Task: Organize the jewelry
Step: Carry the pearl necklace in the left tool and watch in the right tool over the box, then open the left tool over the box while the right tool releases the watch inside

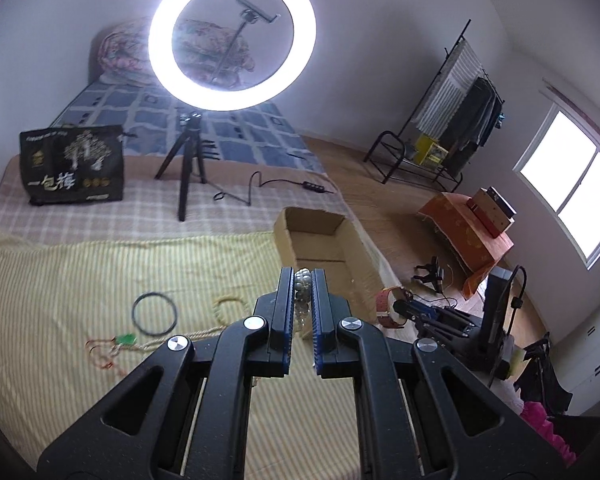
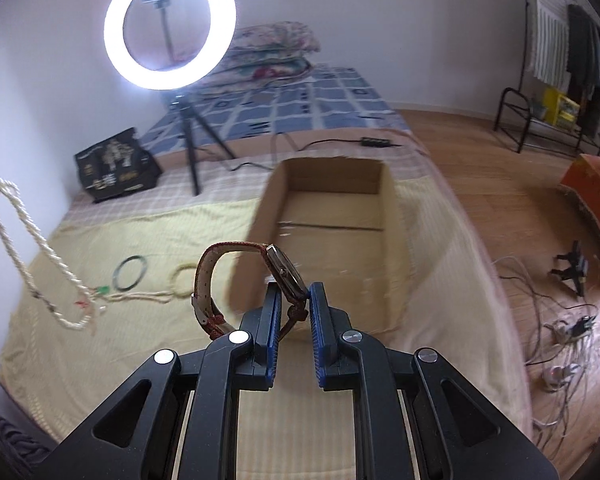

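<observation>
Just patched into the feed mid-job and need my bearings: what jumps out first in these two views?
The glowing ring light on its tripod dominates the far end of the bed. Nearer, each gripper carries jewelry: the left gripper is shut on a pearl necklace, the right gripper on a red-strapped watch. The open cardboard box sits empty just ahead of them on the yellow striped cloth.

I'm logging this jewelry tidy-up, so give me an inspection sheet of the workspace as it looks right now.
Surface: yellow striped cloth on the bed.
Job's things: empty cardboard box; black bangle, beaded bracelet, green pendant on cloth.
Clutter: black bag.
Grippers: left gripper shut on pearl necklace; right gripper shut on watch.
Cables: ring light cord; floor tangle.
Surroundings: clothes rack, window.
</observation>
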The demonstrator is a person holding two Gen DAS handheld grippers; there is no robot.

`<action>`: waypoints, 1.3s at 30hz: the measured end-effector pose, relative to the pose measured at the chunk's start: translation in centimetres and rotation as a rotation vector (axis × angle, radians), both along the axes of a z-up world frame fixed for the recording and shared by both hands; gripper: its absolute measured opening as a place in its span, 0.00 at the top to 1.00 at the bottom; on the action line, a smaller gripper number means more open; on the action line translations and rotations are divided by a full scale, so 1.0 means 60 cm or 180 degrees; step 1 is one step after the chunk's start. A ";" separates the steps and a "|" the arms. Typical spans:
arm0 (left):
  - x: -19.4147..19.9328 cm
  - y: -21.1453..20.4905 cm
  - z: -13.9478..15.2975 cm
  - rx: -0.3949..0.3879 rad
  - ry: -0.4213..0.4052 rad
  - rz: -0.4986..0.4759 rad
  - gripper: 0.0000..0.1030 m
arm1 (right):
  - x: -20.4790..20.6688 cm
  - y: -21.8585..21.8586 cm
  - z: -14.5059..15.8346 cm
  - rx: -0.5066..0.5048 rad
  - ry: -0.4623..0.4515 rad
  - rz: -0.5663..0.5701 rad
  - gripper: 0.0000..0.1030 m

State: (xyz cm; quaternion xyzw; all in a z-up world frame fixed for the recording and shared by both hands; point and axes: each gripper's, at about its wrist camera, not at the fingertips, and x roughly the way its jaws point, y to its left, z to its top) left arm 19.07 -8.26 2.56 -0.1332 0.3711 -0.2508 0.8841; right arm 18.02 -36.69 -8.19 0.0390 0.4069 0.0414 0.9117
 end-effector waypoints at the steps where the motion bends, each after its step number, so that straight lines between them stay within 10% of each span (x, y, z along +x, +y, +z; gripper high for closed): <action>1: 0.008 -0.011 0.004 -0.0009 -0.0013 -0.0018 0.94 | 0.003 -0.005 -0.001 -0.0046 -0.0003 -0.0021 0.88; 12: 0.103 -0.170 0.024 -0.0084 -0.0070 -0.0299 0.95 | 0.060 -0.076 -0.052 -0.0154 0.0205 -0.0185 0.88; 39: 0.284 -0.344 -0.179 0.0392 0.0522 -0.0320 0.94 | 0.114 -0.089 -0.133 -0.0069 0.0507 -0.0057 0.87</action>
